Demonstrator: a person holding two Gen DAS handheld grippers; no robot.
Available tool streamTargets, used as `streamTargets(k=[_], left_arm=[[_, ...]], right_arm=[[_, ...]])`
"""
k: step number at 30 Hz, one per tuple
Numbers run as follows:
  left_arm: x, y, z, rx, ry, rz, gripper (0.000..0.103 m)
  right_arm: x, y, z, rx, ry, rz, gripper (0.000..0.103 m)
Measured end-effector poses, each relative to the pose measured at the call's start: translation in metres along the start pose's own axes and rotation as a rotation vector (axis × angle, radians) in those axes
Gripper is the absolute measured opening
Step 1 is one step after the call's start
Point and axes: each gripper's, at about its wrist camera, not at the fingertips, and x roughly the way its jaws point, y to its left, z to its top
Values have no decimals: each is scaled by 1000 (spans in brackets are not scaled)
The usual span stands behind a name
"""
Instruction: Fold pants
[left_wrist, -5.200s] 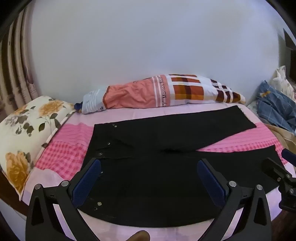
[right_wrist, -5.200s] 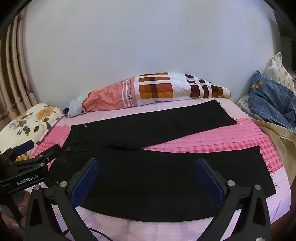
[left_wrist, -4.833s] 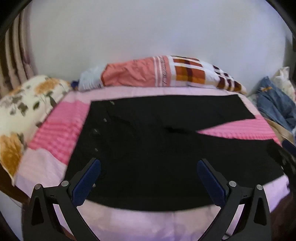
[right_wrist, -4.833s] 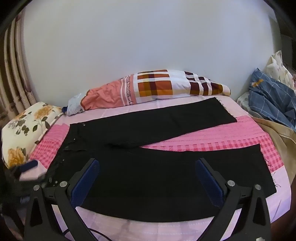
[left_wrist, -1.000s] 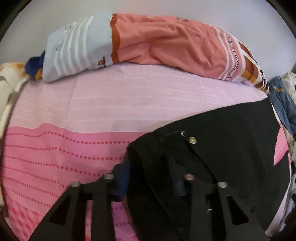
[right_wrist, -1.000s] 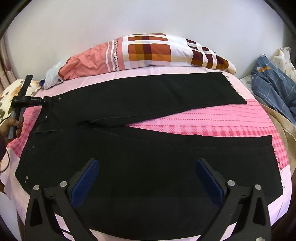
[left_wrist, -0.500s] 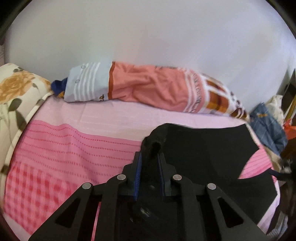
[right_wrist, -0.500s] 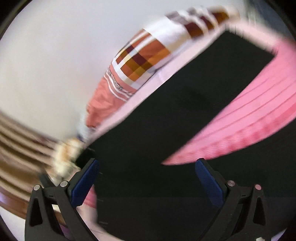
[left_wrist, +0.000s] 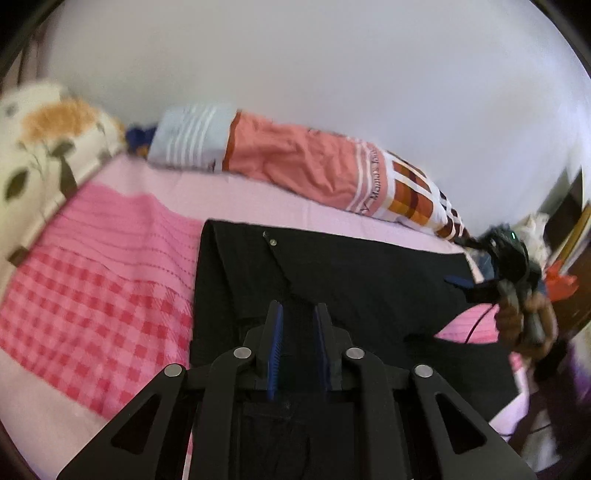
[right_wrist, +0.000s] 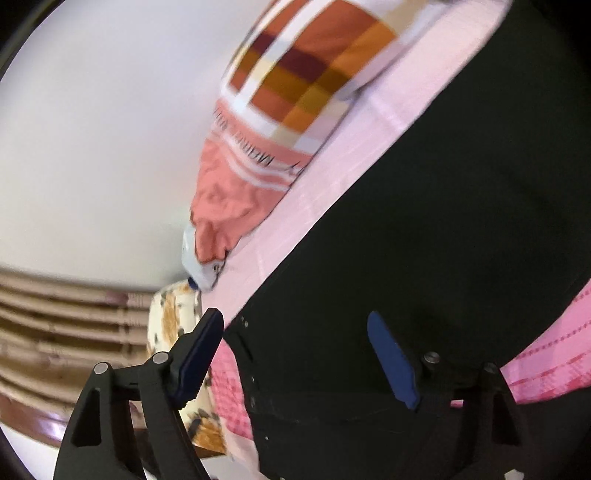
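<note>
A second ago my left claw (left_wrist: 297, 314) was clamped on the waist corner of the pants (left_wrist: 369, 291), down low by the far edge of the bed (left_wrist: 92, 295). That corner now lies folded over on the rest of the garment, and the left claw sits higher and back from it. Its jaws stand a narrow gap apart and are opening, with no cloth pinched between the pads; the black fabric lies below and in front of them. My right claw (right_wrist: 295, 354), which looked squarely across both legs a second ago, is now rolled hard over and swung toward the waist end, so the bed runs diagonally in its view.

The right claw's jaws are wide but closing, and nothing is gripped; the pants (right_wrist: 424, 240) lie beneath them, waist buttons just under the left finger. From the left view I see that right claw (left_wrist: 458, 282) at the far leg, held in a hand (left_wrist: 524, 321). The pants lie flat on the pink bed, with a rolled blanket (left_wrist: 295, 162) along the wall and a floral pillow (left_wrist: 40, 147) at the left end.
</note>
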Motion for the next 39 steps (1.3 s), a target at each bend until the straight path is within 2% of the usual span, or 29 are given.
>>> streamTargets(k=[1,3,4,6,8,10,11,14,16,19,22,23,24,25,28,30,35,39], left_arm=[[9,12,10,-26,36,-32,41],[31,37,29,-66,101,-42,67],[42,49,38,-83,121,-66,69],[61,71,55,-107,144,-73,69],[81,84,69,-99,170,-121,69],[94,86,80,-38,169,-90,69],[103,82,84,15,181,-91,69],[132,77,90,138,239,-24,69],[150,82,89,171,298,-66,69],[167,90,86,153,348,-74,69],[168,92,87,119,331,-104,69],[169,93,88,97,328,-96,68],[170,95,88,70,324,-82,60],[169,96,88,55,307,-51,40],[160,90,87,53,250,-28,20],[147,78,82,91,207,-2,15],[96,34,68,165,73,-19,14],[63,4,51,192,14,-36,14]], right_arm=[[1,3,-6,-18,5,-5,79],[1,2,-21,-25,23,-10,79],[1,-1,-27,-21,34,-9,79],[-1,-10,-40,-13,49,-25,79],[-6,-19,-51,-8,51,-48,79],[-11,-27,-59,6,47,-58,80],[-14,-31,-62,15,44,-56,80],[-24,-38,-69,37,32,-52,81],[-28,-37,-70,33,21,-55,82],[-37,-33,-72,15,1,-63,84],[-40,-30,-72,10,-9,-62,86],[-38,-29,-72,7,-10,-66,86],[-37,-29,-72,5,-8,-70,86],[-33,-28,-72,1,-3,-74,86],[-25,-26,-74,-1,11,-77,86],[-19,-23,-72,-1,23,-72,86],[-2,-8,-50,-12,32,-29,86],[17,3,-25,26,63,52,86]])
